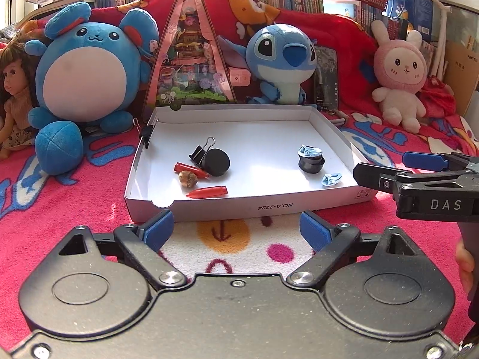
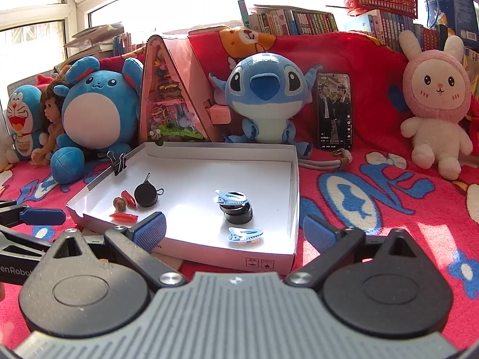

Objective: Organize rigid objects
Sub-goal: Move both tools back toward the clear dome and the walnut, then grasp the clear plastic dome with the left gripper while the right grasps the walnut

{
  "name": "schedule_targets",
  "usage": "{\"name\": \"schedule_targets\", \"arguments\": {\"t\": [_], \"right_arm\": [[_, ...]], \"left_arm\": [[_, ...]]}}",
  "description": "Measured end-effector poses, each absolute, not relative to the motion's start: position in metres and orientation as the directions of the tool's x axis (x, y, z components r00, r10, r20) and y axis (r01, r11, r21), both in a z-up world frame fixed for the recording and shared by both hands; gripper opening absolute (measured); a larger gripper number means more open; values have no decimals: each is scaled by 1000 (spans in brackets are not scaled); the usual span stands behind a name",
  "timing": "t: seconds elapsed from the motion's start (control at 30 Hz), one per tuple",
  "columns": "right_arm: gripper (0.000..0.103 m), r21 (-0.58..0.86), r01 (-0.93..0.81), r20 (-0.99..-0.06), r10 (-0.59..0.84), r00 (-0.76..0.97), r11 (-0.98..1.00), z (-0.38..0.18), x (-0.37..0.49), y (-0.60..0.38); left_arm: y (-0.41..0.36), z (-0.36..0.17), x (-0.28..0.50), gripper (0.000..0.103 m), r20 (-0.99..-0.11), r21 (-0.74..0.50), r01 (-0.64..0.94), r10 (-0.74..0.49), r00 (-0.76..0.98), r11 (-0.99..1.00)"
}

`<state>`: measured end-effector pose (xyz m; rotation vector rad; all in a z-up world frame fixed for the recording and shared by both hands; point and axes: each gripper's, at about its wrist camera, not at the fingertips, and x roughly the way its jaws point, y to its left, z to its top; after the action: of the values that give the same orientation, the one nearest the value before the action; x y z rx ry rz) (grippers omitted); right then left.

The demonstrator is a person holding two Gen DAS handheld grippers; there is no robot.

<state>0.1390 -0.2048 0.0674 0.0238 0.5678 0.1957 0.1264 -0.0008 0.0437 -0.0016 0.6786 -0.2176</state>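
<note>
Both tools hang back from the shallow white cardboard box lid [image 1: 329,125], which lies on the red patterned fleece blanket [image 1: 74,209] just ahead of them, so each camera takes in the whole tray before a pick. The left hand-held gripper [image 1: 236,229] has its blue-padded fingers spread wide and holds nothing; the right hand-held gripper [image 2: 235,232] is likewise spread and empty. Ahead of the left one cluster a black round puck [image 1: 216,162], a black binder clip [image 1: 201,151], two red bullet-shaped pieces [image 1: 207,192] and a brown walnut-like ball [image 1: 188,179]. Ahead of the right sit a black ring stack [image 2: 238,213] capped by a pale blue hair clip [image 2: 231,197], and a second clip [image 2: 245,234] nearer, apparently sorted by kind.
</note>
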Motion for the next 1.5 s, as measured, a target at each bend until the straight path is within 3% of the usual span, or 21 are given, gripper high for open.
{"name": "schedule_targets", "arguments": {"t": [0.23, 0.6, 1.0, 1.2, 1.5], "right_arm": [[103, 19, -190, -503, 173, 847, 982, 67, 107, -209], [103, -119, -184, -483, 105, 869, 976, 49, 50, -220], [91, -140, -197, -532, 94, 841, 970, 29, 17, -242], [82, -143, -236, -537, 125, 834, 961, 23, 9, -241], [70, -134, -253, -546, 141, 826, 958, 14, 8, -236]], "left_arm": [[-5, 37, 98, 91, -627, -108, 237, -251, 738, 965], [-23, 27, 48, 91, -607, -62, 326, -295, 738, 943], [-56, 10, 26, 85, -596, 0, 429, -344, 725, 903], [-71, 4, 30, 74, -601, -2, 452, -362, 713, 892], [-82, -4, 35, 44, -612, 5, 459, -361, 704, 888]]}}
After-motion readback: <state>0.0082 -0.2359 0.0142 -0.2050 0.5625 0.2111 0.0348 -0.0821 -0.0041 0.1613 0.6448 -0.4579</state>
